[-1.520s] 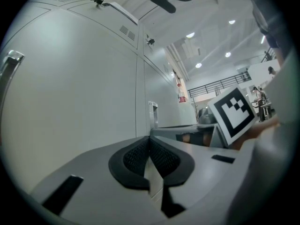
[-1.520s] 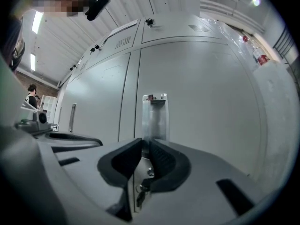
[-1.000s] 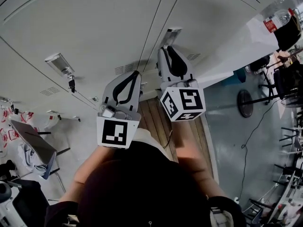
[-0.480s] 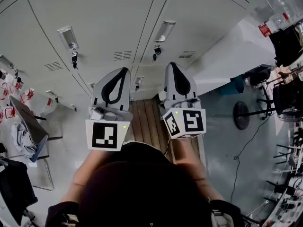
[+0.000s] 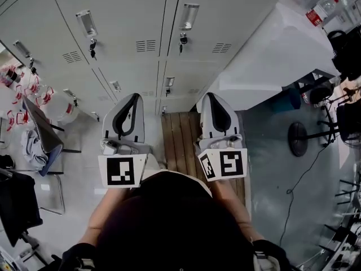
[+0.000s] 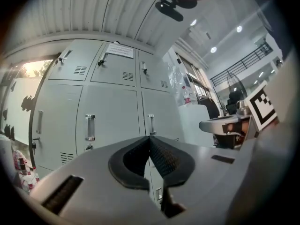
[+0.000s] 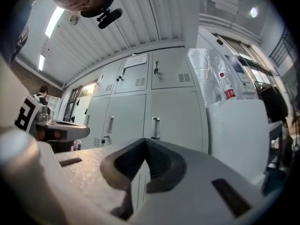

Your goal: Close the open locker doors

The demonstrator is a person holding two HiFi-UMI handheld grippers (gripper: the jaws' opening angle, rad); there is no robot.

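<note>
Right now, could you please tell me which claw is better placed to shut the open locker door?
Probably left. The open locker door stands at the head view's left, nearer the left claw; the right claw points at closed lockers, farther away. Both claws are shut and empty.

Pale grey metal locker doors (image 5: 130, 16) with upright silver handles (image 5: 190, 16) and vent slots (image 5: 145, 46) stood shut ahead; one door at far left (image 5: 39, 123) hung open.
</note>
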